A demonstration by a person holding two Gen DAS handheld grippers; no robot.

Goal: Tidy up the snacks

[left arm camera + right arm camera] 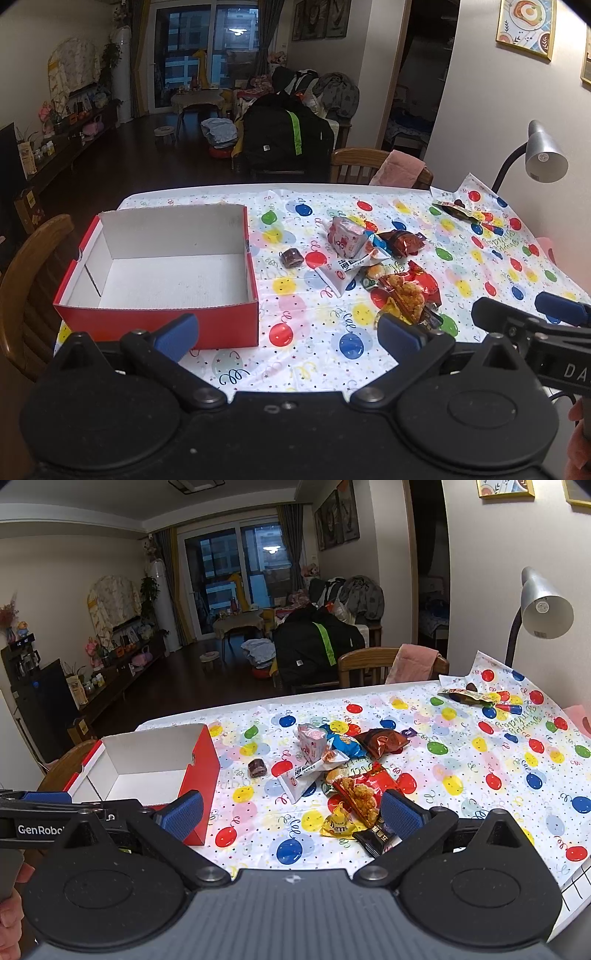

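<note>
Black grippers, blue fingers (177, 336), GenRobot marking

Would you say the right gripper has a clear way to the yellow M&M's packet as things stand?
Probably yes. The right gripper is open and empty, and the yellow M&M's packet lies just ahead between its fingers, uncovered on top, though the red fried-snack bag and a black packet crowd its right side.

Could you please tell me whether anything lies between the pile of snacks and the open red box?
Only a small brown wrapped snack lies on the tablecloth between the pile and the red box; it is low, and the box is open-topped.
</note>
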